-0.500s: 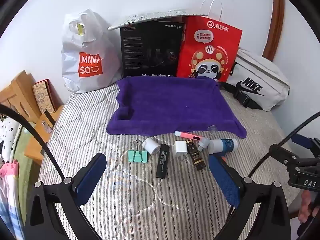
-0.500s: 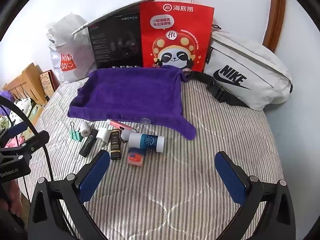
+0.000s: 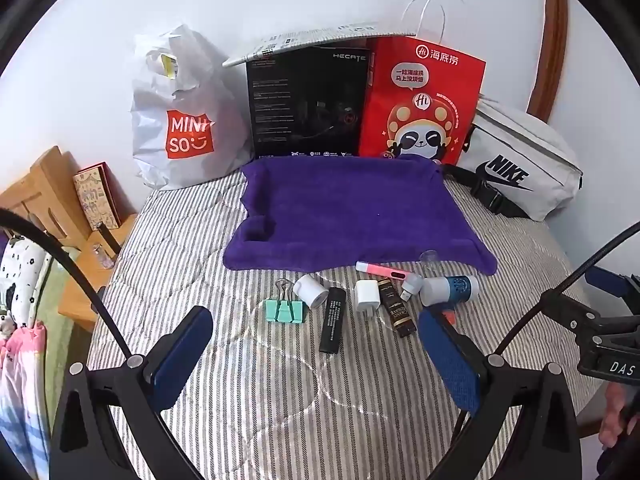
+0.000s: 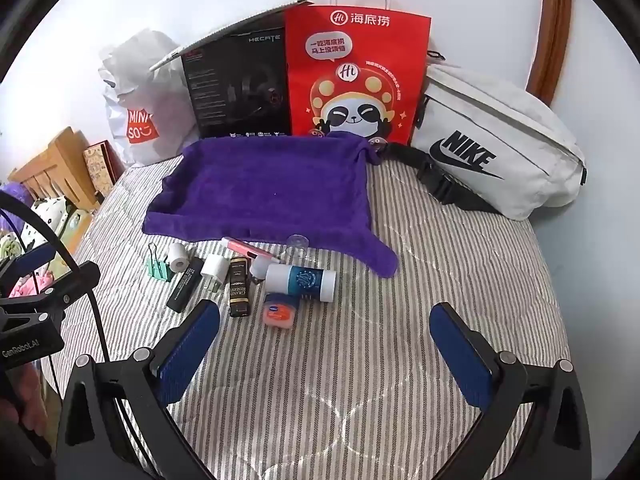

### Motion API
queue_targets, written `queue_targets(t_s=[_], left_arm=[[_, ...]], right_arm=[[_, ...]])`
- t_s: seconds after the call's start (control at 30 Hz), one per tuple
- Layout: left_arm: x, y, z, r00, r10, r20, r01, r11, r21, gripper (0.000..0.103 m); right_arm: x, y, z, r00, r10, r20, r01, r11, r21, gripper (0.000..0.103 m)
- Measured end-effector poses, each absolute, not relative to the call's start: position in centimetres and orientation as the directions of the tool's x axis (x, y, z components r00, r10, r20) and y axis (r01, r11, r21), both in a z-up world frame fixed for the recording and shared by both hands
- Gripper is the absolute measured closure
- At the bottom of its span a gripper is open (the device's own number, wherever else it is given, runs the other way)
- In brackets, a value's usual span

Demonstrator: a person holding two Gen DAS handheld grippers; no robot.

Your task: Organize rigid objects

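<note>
Striped quilted bedding (image 3: pixel 280 380) covered the bed, with a white wall behind it. Along the far edge, from left to right, stood a white Miniso bag (image 3: pixel 184 116), a black Hecate box (image 3: pixel 308 104), a red panda bag (image 3: pixel 424 108) and a white Nike waist bag (image 3: pixel 520 164). A purple towel (image 3: pixel 348 216) lay spread just in front of them.

Near the towel's front edge sat a row of small items. At the left lay a green binder clip (image 3: pixel 285 309), then a small white roll (image 3: pixel 310 290) touching it, a black stick (image 3: pixel 333 320) pointing toward the camera, a white charger plug (image 3: pixel 368 295), a dark Grand Reserve box (image 3: pixel 397 309) and a white-and-blue bottle (image 3: pixel 450 289) on its side. A pink pen (image 3: pixel 382 269) lay across the far side of the row, partly on the towel edge, and a clear cup (image 4: pixel 297 245) stood beside it. In the right wrist view an orange-lidded tin (image 4: pixel 279 312) rested just in front of the bottle.

The left gripper (image 3: pixel 316 352) hovered over the bedding on the near side of the row, its jaws spread wide and holding nothing; its right finger (image 3: pixel 448 360) overlapped the near end of the bottle in view. The right gripper (image 4: pixel 324 348) hung further right, jaws likewise wide apart and empty, with the tin just beyond its left finger (image 4: pixel 188 348).
</note>
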State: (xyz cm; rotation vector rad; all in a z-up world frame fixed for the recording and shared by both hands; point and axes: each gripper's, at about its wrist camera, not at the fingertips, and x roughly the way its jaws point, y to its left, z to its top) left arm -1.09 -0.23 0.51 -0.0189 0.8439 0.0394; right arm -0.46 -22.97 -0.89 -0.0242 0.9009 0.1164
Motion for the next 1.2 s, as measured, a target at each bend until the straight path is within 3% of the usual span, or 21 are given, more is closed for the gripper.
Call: queue_targets(t_s=[1.2], left_arm=[[-1.21, 0.36, 0.8, 0.655, 0.044, -0.754, -0.059, 0.998, 0.007, 0.0]], right_arm=[[-0.75, -22.52, -0.85, 0.61, 0.094, -0.787, -0.11, 0.993, 0.034, 0.0]])
